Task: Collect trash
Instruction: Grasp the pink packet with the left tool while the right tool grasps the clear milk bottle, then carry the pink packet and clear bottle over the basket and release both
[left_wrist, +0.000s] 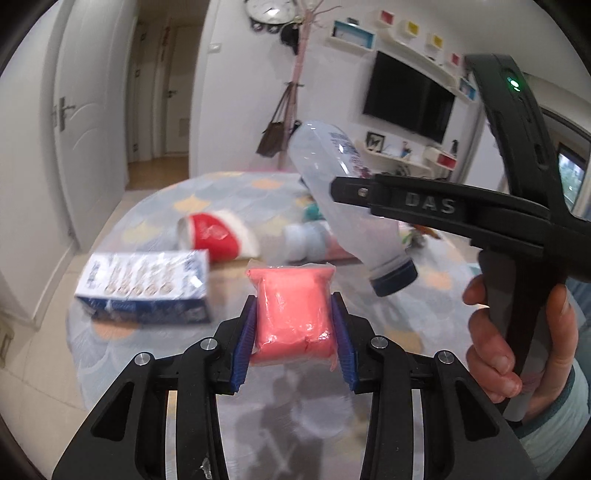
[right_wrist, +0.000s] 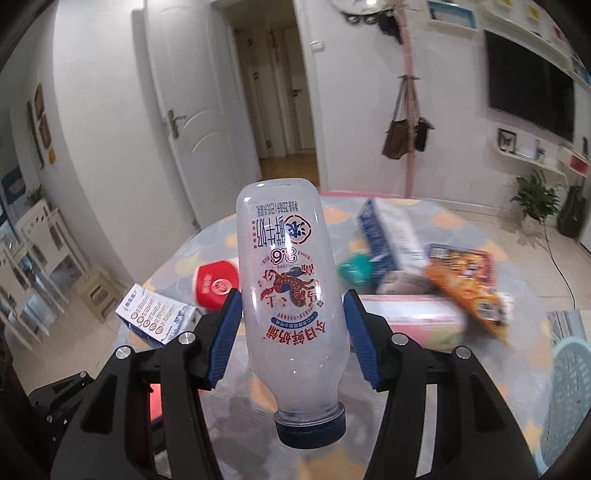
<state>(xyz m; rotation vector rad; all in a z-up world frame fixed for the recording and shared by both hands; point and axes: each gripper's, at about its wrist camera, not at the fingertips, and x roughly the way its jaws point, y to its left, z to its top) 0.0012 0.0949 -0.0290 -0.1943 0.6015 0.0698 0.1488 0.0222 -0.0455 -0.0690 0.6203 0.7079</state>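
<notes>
Nearest the left wrist camera, the left claw (left_wrist: 293, 325) is clenched on a pink sealed packet (left_wrist: 293, 314), its blue pads (left_wrist: 245, 343) pressing both sides so that the packet is held above the bench (left_wrist: 122, 354). Right of it in the same view, the right claw (left_wrist: 345, 190) reaches in from the right edge, gripped by the person's right hand (left_wrist: 517, 343), and holds a clear plastic milk bottle (left_wrist: 332, 192) tilted with its dark blue cap (left_wrist: 393, 277) pointing down and toward the camera. Seen from the right wrist camera, the right claw (right_wrist: 293, 332) is clenched across the bottle's printed middle; the milk bottle (right_wrist: 291, 295) hangs inverted, base far and cap (right_wrist: 310, 430) near, above the bench (right_wrist: 406, 424). On the patterned bench cover, a blue-and-white carton (left_wrist: 144, 288) lies on its side at the near left, and a red-and-white paper cup (left_wrist: 218, 236) lies tipped over just beyond it. Farther right in the right wrist view lie a second blue-and-white carton (right_wrist: 391, 232), a teal item (right_wrist: 356, 269) too blurred to identify, an orange snack bag (right_wrist: 469, 291), and a pink-edged box (right_wrist: 410, 321) partly under the bag. A pale blue mesh basket (right_wrist: 569, 398) stands at the near right edge, beside the bench.
</notes>
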